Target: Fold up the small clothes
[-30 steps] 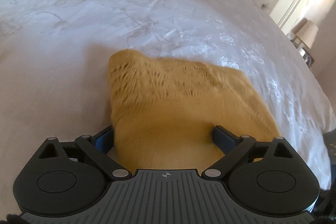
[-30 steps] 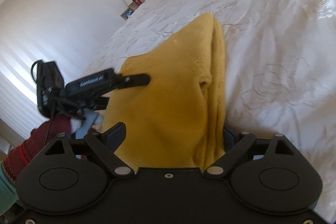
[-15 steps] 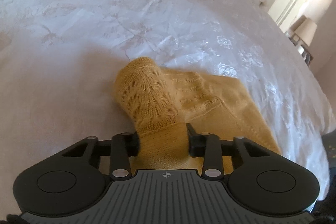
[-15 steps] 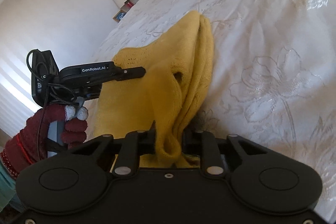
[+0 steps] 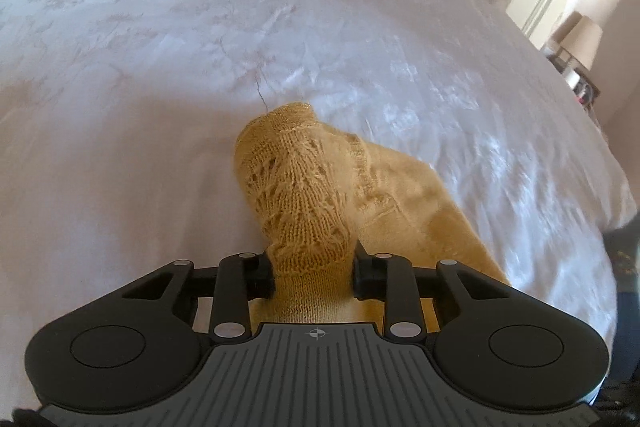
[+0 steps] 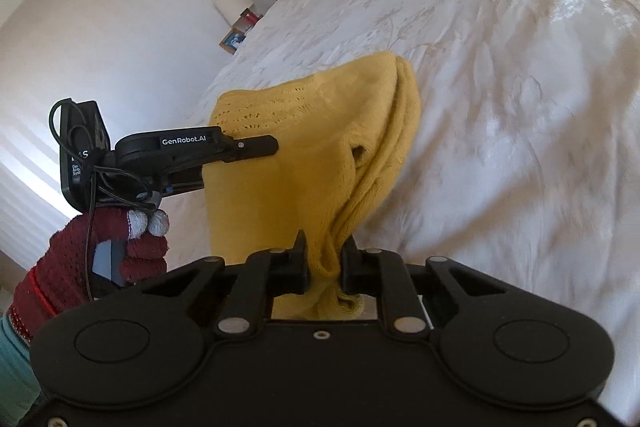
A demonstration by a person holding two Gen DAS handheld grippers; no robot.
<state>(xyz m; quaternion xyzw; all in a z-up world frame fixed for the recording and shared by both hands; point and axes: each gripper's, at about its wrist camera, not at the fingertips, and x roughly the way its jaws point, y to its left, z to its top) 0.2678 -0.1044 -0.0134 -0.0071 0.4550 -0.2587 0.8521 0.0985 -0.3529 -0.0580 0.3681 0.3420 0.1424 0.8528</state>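
Both claws have just been closing and now pinch the yellow knit garment (image 5: pixel 304 203) over the white bed (image 5: pixel 160 75). The left claw (image 5: pixel 314 269) grips a bunched lacy edge; the right claw (image 6: pixel 324 263) clamps gathered folds. A hand (image 6: pixel 80 259) in a dark red glove holds the left tool beside the cloth.
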